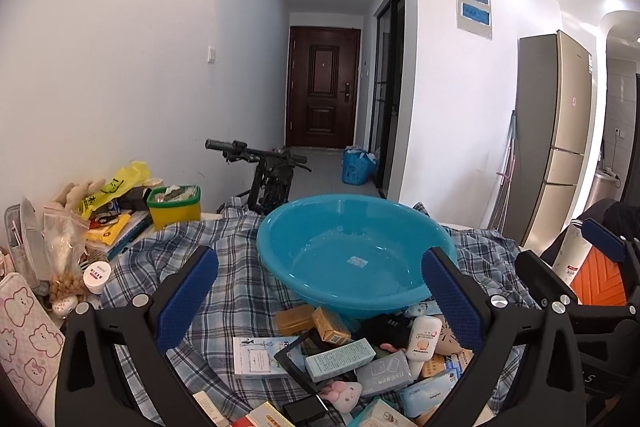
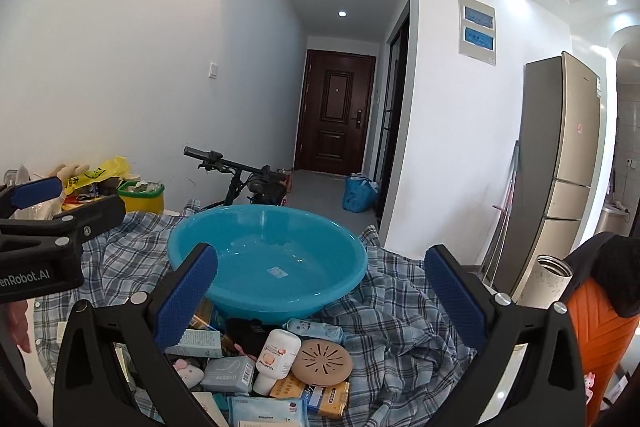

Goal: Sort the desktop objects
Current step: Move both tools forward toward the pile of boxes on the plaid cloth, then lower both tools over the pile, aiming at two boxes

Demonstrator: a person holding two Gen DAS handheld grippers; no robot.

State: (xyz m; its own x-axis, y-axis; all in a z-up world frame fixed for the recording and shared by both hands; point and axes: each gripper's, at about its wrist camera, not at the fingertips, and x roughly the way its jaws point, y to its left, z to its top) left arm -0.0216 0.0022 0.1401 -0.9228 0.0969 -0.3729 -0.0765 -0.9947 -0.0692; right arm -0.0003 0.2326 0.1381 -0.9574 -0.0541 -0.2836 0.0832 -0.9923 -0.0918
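Left gripper (image 1: 320, 301): jaws spread wide, nothing between the blue pads; it hovers over the near pile of small goods, aimed at the basin.
Right gripper (image 2: 322, 297): likewise wide apart and holding nothing; seen from the left wrist it sits at 3 o'clock, side-on.
Between the left fingers: a pale green box (image 1: 340, 359) lies flat at 6 o'clock, a grey packet (image 1: 385, 373) touching its right end, a white instruction box (image 1: 256, 357) just beside it at 8 o'clock.
Small yellow carton (image 1: 331, 325): tilted, at 12 o'clock of the green box, beside an amber soap case (image 1: 294, 321).
White lotion bottle (image 2: 277, 361): lies on the pile at 6 o'clock in the right view, cap end low, touching the round tan perforated lid (image 2: 322, 363) at its 3 o'clock.
Pink plush toy (image 1: 345, 393): low in the pile at 6 o'clock, beside a black frame (image 1: 298, 359).
Wet-wipe pack (image 2: 267, 411): at the bottom edge, below the bottle.
Blue basin (image 1: 352, 255): at 12 o'clock past the pile, tipped toward the camera, a small label inside it and nothing else; its near wall touches the heap.
Plaid cloth (image 1: 236, 267): covers the table under basin and pile.
Green-rimmed yellow tub (image 1: 174, 205): at 10 o'clock, well apart from the basin, amid clutter by the wall.
White steel flask (image 2: 550, 281): at 3 o'clock, beside an orange chair (image 2: 600, 339).
Background: a bicycle handlebar (image 1: 240, 149) behind the table.
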